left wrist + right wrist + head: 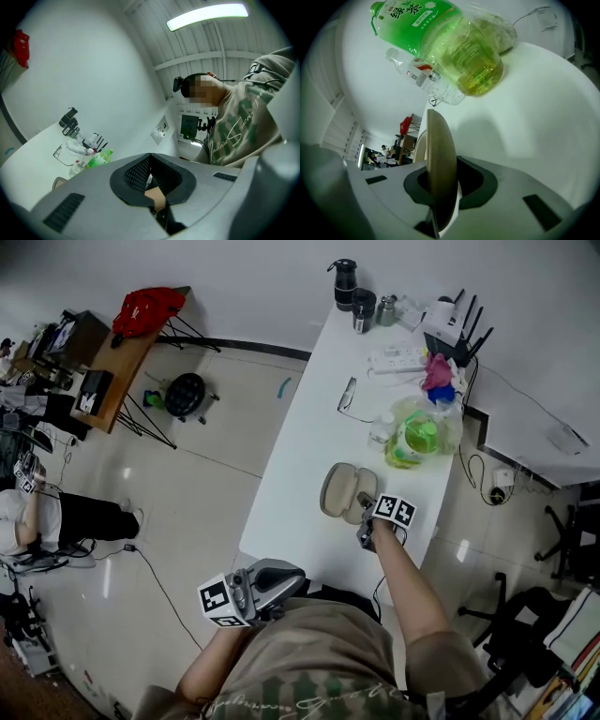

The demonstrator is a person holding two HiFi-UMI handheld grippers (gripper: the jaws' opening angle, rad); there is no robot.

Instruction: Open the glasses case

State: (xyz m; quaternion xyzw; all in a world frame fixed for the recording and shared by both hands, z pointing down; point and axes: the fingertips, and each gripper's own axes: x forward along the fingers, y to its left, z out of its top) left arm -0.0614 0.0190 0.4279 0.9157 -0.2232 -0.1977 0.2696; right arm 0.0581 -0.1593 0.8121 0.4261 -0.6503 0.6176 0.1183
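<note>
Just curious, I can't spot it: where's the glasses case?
Head view, centre-right: the glasses case lies open on the table, below the green bottle, clamped in the right tongs.

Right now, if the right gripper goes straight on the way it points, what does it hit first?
The right gripper is shut on the glasses case lid. Beyond, probably the clear bottle beside the green bottle, though the table may come first; depth unclear.

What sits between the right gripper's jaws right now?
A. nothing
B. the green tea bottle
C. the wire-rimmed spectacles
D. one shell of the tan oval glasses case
D: the right gripper view shows the right gripper closed on a shell of the tan oval glasses case, seen edge-on between its jaws.
</note>
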